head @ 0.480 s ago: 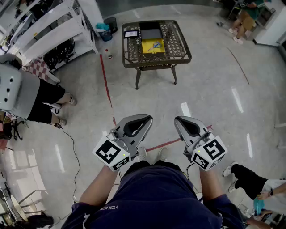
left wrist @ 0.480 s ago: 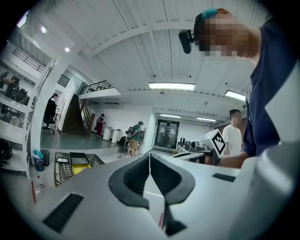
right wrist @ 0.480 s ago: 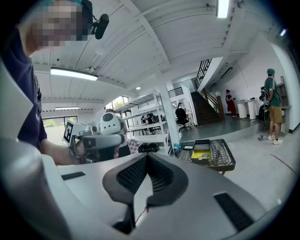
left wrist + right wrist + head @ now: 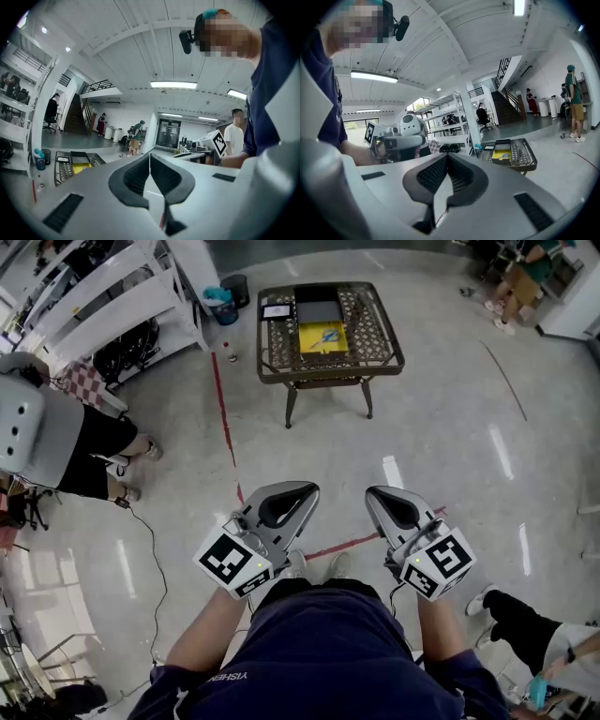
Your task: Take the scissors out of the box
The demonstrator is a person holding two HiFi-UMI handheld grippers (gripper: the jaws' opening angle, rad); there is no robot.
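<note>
Barely makes out the scissors (image 4: 328,334): only a bluish shape on a yellow box (image 4: 312,343), too small to read for sure, near the middle of a metal-mesh surface (image 4: 375,329) standing well ahead across the floor (image 4: 441,427). Just beyond the box, toward the surface's far edge, a dark flat tray (image 4: 317,309), and near the far left corner a small white-framed card (image 4: 276,311). Well short of all that, close to the body, the left gripper (image 4: 302,491) and the right gripper (image 4: 380,493), side by side and aimed roughly toward the surface, each with jaws pressed together on nothing, the pads meeting along a thin seam in both gripper views. Reads as the approach step: no reach begun, scissors untouched in the box. Next calls for walking up to the surface's near edge, spreading one gripper's jaws, tipping it down over the box and lining the jaws across the handles or blades. Probably also calls for steadying the light box with the other gripper, so as not to drag it along.
</note>
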